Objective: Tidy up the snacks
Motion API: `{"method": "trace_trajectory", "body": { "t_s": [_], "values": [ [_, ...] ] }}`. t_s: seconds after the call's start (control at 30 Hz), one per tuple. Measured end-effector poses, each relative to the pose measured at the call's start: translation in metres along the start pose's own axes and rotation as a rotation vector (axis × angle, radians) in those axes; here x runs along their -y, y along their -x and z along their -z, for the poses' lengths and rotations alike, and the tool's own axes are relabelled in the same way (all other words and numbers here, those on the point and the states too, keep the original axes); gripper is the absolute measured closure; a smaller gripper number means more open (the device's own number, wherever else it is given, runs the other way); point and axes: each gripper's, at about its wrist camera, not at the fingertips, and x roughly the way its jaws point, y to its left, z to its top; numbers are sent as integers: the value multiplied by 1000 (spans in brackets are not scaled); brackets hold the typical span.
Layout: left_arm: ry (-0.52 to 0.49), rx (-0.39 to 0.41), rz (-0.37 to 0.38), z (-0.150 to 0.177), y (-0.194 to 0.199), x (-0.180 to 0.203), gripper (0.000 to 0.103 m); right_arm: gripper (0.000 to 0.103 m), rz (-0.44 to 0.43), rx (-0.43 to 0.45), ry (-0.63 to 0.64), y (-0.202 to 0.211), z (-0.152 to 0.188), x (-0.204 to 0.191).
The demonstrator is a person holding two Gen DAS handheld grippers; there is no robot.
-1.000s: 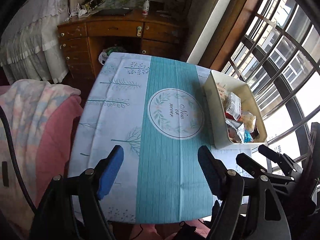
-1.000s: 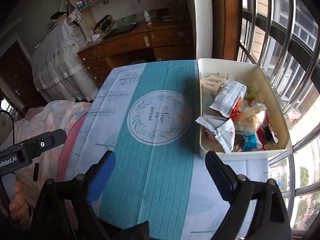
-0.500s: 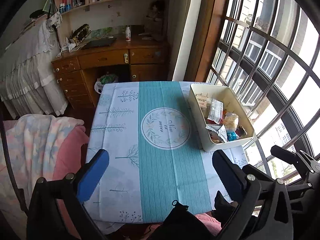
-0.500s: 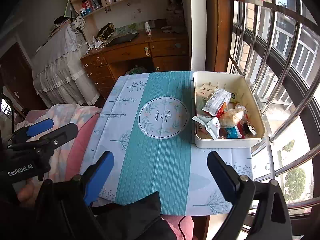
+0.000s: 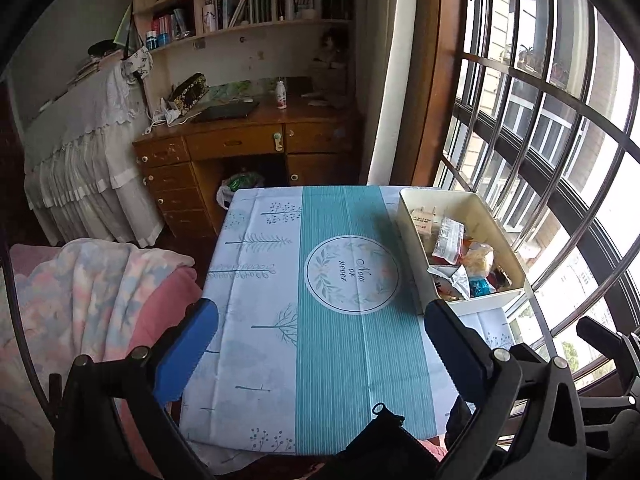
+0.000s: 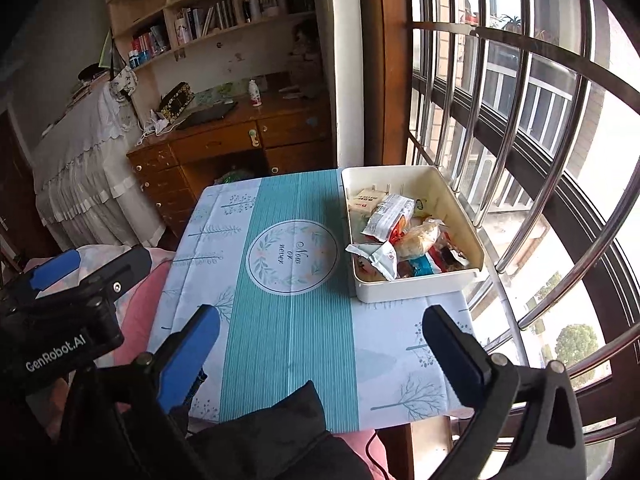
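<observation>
A bedroom table (image 5: 260,320) in a teal-striped cloth stands by barred windows. The cream snack bin (image 6: 460,276) sits at its far right, long axis running away from both grippers. The right gripper (image 6: 320,354) is nearer than the left gripper (image 5: 320,344); both hover with jaws wide, empty. Lower packets are buried, unreadable.

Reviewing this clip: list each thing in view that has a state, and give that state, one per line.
left gripper: open, empty, held above the table.
right gripper: open, empty, held above the table.
white bin: upright, uncovered, at the table's window side.
snack packets: piled loosely inside the bin.
tablecloth: spread flat, nothing on it but the bin.
desk drawers: shut.
</observation>
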Motion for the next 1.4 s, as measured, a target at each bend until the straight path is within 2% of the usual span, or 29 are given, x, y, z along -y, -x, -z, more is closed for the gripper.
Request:
{"method": "trace_trajectory", "body": {
  "t_s": [0.1, 0.43, 1.4],
  "values": [
    [9, -7, -22, 4, 2, -2, 1, 0, -20, -9, -4, 0, 4, 2],
    [2, -12, -28, 8, 1, 2, 1, 0, -46, 14, -18, 6, 6, 7],
    [-40, -58, -29, 13, -7, -4, 1, 0, -52, -21, -57, 0, 14, 7]
  ]
}}
